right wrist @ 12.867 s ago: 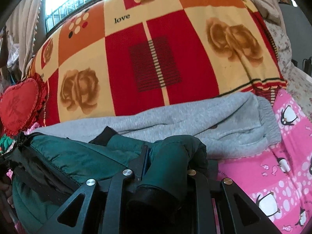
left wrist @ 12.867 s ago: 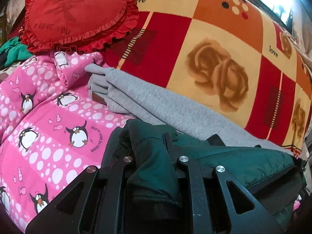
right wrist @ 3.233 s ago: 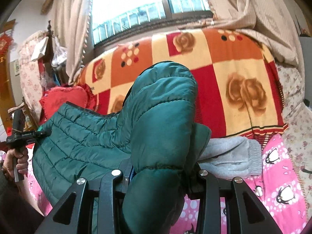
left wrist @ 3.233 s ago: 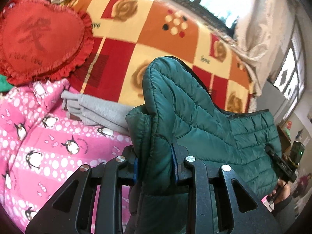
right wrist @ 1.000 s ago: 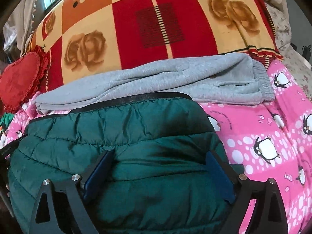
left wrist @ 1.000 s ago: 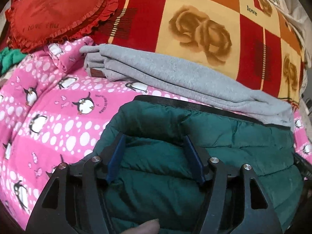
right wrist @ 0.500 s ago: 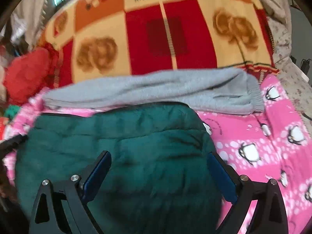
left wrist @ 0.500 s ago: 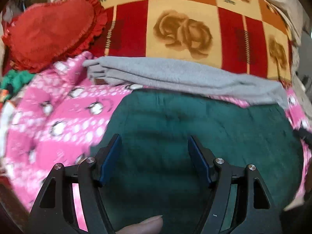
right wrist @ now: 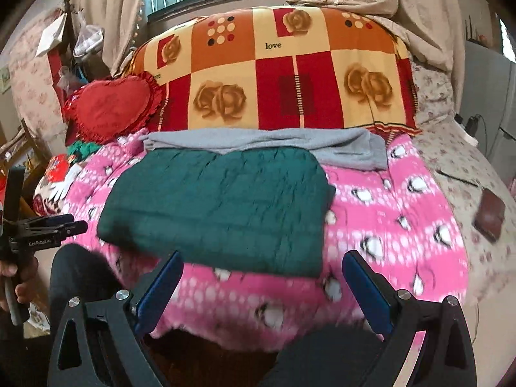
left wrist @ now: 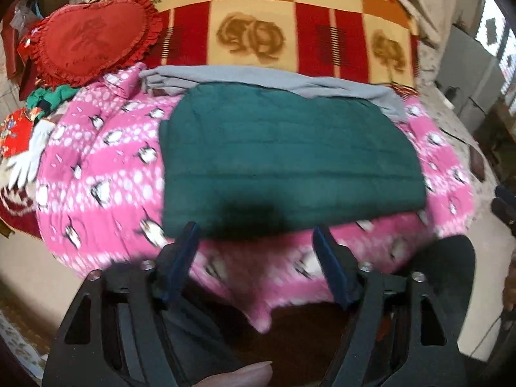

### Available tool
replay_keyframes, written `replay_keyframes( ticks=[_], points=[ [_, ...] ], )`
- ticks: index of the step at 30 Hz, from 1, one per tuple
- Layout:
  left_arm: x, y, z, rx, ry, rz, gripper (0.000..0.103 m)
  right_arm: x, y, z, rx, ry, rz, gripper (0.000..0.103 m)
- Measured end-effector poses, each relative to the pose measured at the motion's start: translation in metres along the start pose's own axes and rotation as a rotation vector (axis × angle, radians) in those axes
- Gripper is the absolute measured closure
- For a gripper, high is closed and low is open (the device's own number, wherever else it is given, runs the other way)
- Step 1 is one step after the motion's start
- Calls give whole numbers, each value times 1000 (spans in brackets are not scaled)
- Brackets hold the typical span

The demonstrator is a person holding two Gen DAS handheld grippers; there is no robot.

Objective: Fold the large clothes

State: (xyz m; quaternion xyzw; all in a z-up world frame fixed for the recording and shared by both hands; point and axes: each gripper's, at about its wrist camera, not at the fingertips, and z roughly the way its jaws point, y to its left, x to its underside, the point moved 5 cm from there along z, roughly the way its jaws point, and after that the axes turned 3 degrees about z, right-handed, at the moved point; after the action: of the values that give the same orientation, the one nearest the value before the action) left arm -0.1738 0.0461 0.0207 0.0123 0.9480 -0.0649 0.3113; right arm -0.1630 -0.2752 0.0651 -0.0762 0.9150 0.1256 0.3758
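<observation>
A dark green quilted jacket (left wrist: 283, 154) (right wrist: 219, 206) lies folded into a flat rectangle on the pink penguin blanket (left wrist: 106, 174) (right wrist: 387, 213). A folded grey garment (left wrist: 258, 79) (right wrist: 258, 140) lies just behind it, touching its far edge. My left gripper (left wrist: 254, 229) hangs above the jacket's near edge. Its jaws are opening and nothing is between them. My right gripper (right wrist: 262, 254) is open and holds nothing, also short of the jacket's near edge. The left gripper also shows at the left of the right wrist view, held in a hand (right wrist: 13, 274).
A red heart pillow (left wrist: 90, 38) (right wrist: 113, 106) leans at the back left against a rose-patterned blanket (left wrist: 251, 35) (right wrist: 277, 74). A brown wallet (right wrist: 490, 214) lies on the floral sheet at right. The person's dark knees (right wrist: 80, 277) (left wrist: 441, 264) are at the bed's near edge.
Both grippers have pulled back and up off the green jacket, which stays folded on the bed. The left jaws stand wider apart than before.
</observation>
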Motion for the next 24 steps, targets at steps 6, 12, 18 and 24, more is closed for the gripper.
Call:
replay_keyframes(
  ticks=[6,12,18,24],
  points=[
    [31,-34,-14,12,2,59,21,30,24,-24,14,-4,-51,5],
    [37,-43,-25,-6,-24,81,21,43,36,-40,5,-19,-80,5],
    [38,-46,-31,-4,-33,78,21,44,42,-40,8,-21,-94,5],
    [37,-49,-35,-6,-44,80,21,44,43,-41,2,-25,-90,5]
  ],
)
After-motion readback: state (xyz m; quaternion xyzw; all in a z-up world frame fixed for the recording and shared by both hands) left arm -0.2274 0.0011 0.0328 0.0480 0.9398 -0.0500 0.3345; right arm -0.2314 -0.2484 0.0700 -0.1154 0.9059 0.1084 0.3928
